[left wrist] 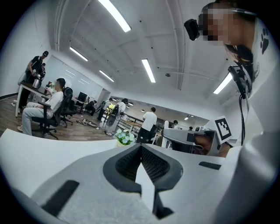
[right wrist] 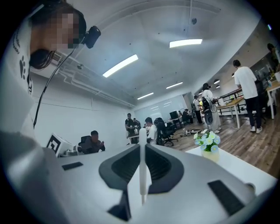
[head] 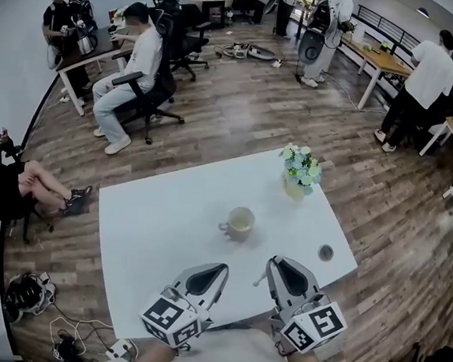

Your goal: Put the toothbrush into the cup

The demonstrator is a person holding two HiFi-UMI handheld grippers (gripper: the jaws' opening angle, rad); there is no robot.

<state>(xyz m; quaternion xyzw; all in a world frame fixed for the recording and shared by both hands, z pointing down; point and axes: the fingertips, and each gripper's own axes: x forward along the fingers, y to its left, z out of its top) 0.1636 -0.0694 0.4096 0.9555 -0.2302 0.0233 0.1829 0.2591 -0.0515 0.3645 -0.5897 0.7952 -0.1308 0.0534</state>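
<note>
The toothbrush (right wrist: 142,175) is not yet in the cup (head: 240,221): it is pinched upright between the fingers of the right gripper (head: 276,263), its white handle rising past their tips. The carry, lowering and release look to be all left. Both grippers hang side by side at the table's (head: 152,233) near edge, fingertips pointing forward at the cup ahead, well apart from it; the left gripper (head: 221,268) has its fingers pressed together on nothing

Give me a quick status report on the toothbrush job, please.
Left gripper shut, empty. Right gripper shut on toothbrush. Cup upright, ahead of both grippers. Nothing between; flowers stand beyond, to the right.
</note>
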